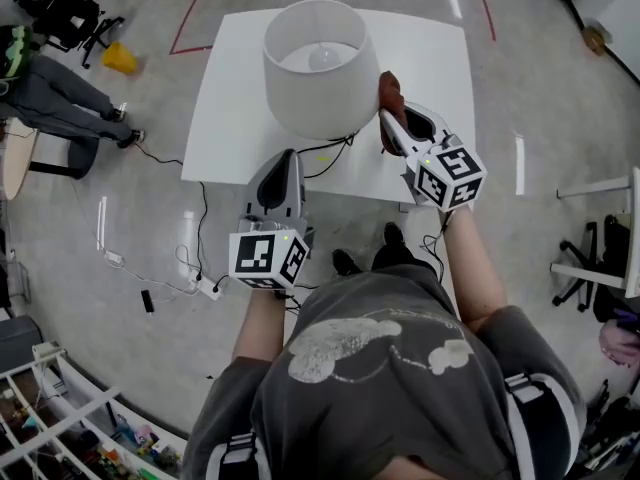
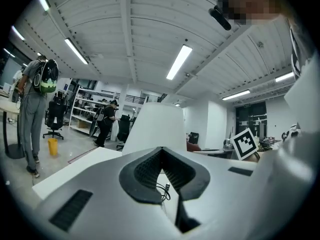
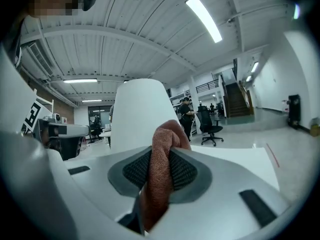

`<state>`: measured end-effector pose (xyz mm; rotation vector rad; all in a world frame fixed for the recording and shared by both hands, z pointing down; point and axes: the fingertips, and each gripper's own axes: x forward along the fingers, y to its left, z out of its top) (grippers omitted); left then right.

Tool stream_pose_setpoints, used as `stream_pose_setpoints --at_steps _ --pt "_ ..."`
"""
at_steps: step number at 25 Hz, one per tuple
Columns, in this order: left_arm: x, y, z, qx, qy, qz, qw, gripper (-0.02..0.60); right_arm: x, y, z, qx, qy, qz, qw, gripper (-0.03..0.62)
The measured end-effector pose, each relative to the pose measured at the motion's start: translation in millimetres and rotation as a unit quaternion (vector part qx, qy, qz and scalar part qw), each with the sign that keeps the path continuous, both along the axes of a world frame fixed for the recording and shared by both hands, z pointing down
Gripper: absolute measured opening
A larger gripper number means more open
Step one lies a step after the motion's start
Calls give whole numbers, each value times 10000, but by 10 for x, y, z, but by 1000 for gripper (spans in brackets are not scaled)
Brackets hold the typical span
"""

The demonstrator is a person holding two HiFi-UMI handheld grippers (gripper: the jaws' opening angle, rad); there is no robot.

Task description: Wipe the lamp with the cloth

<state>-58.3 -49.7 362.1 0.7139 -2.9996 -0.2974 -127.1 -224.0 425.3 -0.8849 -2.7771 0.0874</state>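
the lamp [image 1: 318, 63] stands just ahead and to the left of my right claw [image 1: 393, 120]. its white shade is right beside the cloth [image 1: 390, 90], and i cannot tell whether they touch. that claw is clamped tight on a bunched fold of the rust-coloured cloth, which pokes out past the tips. my left claw [image 1: 286, 158] is closed on nothing, low before the shade's near side (the lamp's base is hidden under the shade).

as i judge it, a hard sideways press could rock or slide the lamp, since nothing steadies it. the black cord [image 1: 328, 151] just ahead of my left claw could also snag.

the table [image 1: 440, 58] is bare beyond and to the right of my right claw. its near edge runs beneath both claws.
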Motion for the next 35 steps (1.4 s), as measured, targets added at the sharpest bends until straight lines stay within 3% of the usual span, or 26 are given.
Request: stream_pose_setpoints --at_steps 9,16,21,28,35 --pt "142 -56 -22 -74 -4 -231 9997 8 204 -42 28 -64 63 -172 9998 86" --pt "263 -166 -437 -409 -454 -589 9964 8 199 -104 -687 -96 -669 -651 9956 86" --pt "262 -179 -736 -274 -738 -718 9943 8 34 -23 -1183 -169 -1167 -802 9898 86" --pt "94 -155 -795 -271 -904 -455 9945 8 -93 197 -1308 41 -1392 -756 9874 86" --pt "-4 -88 -648 -277 -757 205 9965 8 171 570 -1075 152 -1263 -664 9897 86"
